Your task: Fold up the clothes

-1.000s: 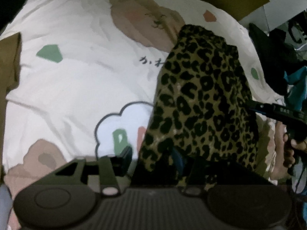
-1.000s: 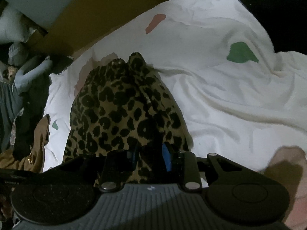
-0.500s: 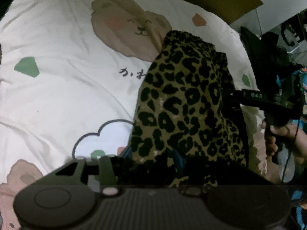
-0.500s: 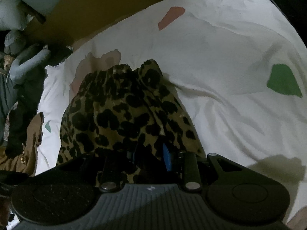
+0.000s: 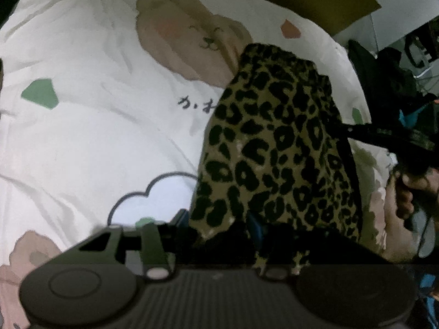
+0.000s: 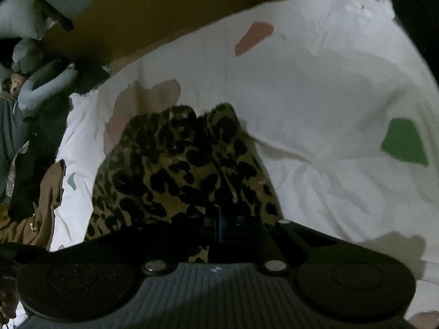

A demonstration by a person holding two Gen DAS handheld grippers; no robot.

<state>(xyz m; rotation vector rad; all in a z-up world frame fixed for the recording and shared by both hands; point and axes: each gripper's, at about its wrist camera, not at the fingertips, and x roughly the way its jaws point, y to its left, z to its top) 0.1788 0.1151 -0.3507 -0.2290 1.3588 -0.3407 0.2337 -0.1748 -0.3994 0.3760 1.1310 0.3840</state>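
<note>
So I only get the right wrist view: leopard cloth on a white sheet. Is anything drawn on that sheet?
Observer: Yes. The left wrist view shows a sleepy bear face printed on the bedsheet.
Visitor: And what holds the cloth's other side?
Observer: The left tongs pinch the near edge of the leopard-print garment.
Visitor: Is a person there at all?
Observer: A hand grips the handle of the right tongs, just beside the cloth.
</note>
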